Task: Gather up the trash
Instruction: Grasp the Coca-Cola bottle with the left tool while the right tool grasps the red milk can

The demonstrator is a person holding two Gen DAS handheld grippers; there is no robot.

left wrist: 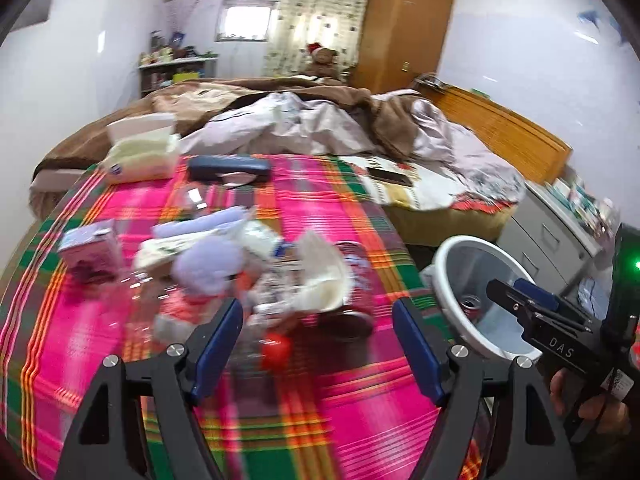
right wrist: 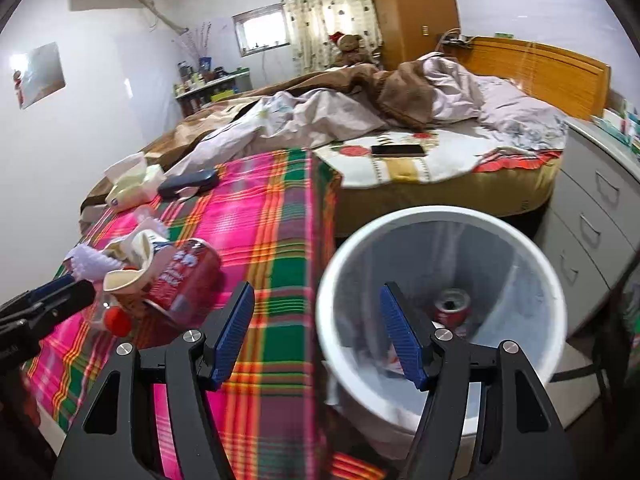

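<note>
Both claws wide, empty. Left claw (left wrist: pixel 318 334) over trash pile (left wrist: pixel 256 276): straddle one piece; bin (left wrist: pixel 452 264) at 3 o'clock.

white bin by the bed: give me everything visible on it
The bin is a round white plastic tub, open-topped with a thick rim, walls tapering to the base. It stands beside the plaid-covered bed, tilted toward the right wrist camera. Inside lie a red can and some paper scraps. Whether the plaid cloth touches it is unclear.
</note>
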